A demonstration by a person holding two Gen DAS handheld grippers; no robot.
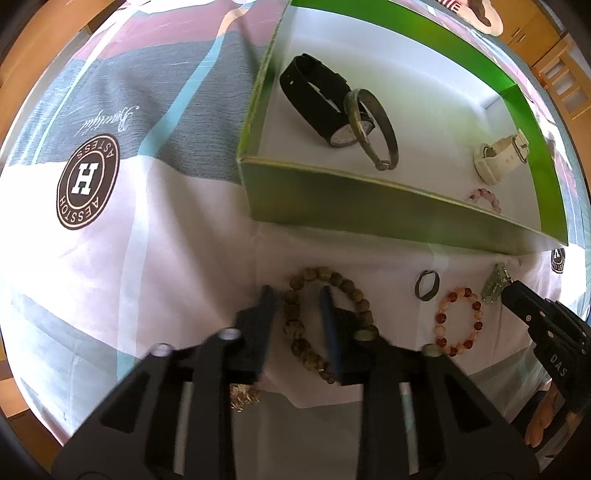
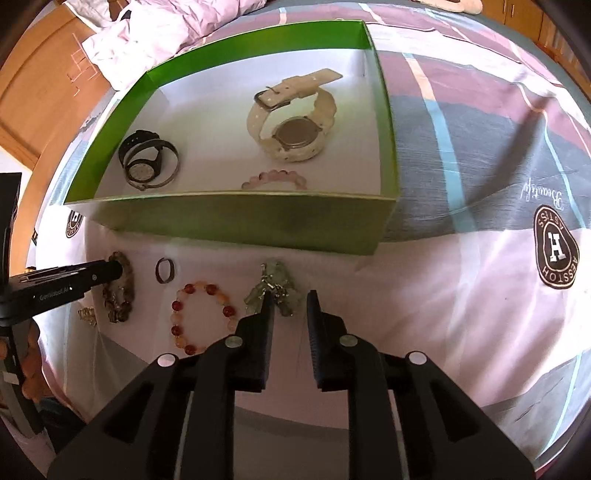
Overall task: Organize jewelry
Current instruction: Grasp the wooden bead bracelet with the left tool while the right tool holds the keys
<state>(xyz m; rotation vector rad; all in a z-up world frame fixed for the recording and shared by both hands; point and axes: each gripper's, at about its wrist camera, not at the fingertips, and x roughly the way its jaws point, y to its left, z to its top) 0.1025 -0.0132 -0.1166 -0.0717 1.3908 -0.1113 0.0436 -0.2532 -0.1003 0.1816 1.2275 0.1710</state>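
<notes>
My left gripper (image 1: 297, 295) points down at a brown bead bracelet (image 1: 295, 325) on the bedspread. Its jaws stand narrowly open astride the bracelet's left strand, with cloth showing beside the beads. My right gripper (image 2: 291, 301) is open a little over a pale green stone piece (image 2: 273, 284), its left finger overlapping the piece. A green box (image 2: 240, 218) behind holds a white watch (image 2: 295, 122), a black watch (image 2: 142, 158), a metal bangle (image 2: 171, 162) and a pink bead bracelet (image 2: 275, 179).
A dark ring (image 2: 165, 270), a red-and-orange bead bracelet (image 2: 201, 317) and a small gold piece (image 2: 86, 315) lie on the cloth between the grippers. A crumpled duvet (image 2: 147, 29) sits behind the box. The bedspread stretches right of the box.
</notes>
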